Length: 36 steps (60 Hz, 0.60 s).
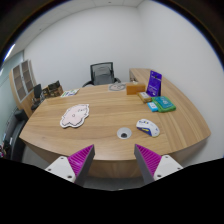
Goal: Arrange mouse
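A white computer mouse (148,126) with dark markings lies on the wooden table (100,135), to the right of a round cable hole (124,132). A pale patterned mouse mat (74,116) lies further left on the table. My gripper (112,160) hovers above the table's near edge, well short of the mouse. Its two fingers with purple pads (82,159) stand wide apart with nothing between them.
A black office chair (102,73) stands at the far side of the table. A purple box (158,85) stands upright over a teal box (162,104) at the right, beside a cardboard box (138,78). Shelves with clutter (22,88) are at the left wall.
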Available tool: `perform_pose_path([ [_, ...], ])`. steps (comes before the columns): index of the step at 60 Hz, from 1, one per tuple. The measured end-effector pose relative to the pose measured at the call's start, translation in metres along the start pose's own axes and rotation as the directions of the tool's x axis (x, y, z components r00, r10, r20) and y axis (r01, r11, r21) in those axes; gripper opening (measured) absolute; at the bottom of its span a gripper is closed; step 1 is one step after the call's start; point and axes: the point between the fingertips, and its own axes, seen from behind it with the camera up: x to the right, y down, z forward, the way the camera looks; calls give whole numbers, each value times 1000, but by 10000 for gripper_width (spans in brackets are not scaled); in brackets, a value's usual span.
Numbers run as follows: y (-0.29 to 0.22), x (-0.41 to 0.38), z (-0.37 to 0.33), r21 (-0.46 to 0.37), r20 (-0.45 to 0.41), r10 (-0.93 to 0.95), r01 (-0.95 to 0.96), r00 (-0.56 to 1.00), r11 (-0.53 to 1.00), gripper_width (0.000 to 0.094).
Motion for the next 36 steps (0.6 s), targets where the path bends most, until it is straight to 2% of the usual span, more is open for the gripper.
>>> perform_pose_path([
  [11,4,96,69,-8,-62,-31,30,998,1000,829],
  [24,-1,162,153,10,-23,-107,107,994,994,831],
  [30,9,184,182,-25,-15,-147,147,989,989,830],
  [36,1,187,200,-9,26,-109,110,994,994,846],
])
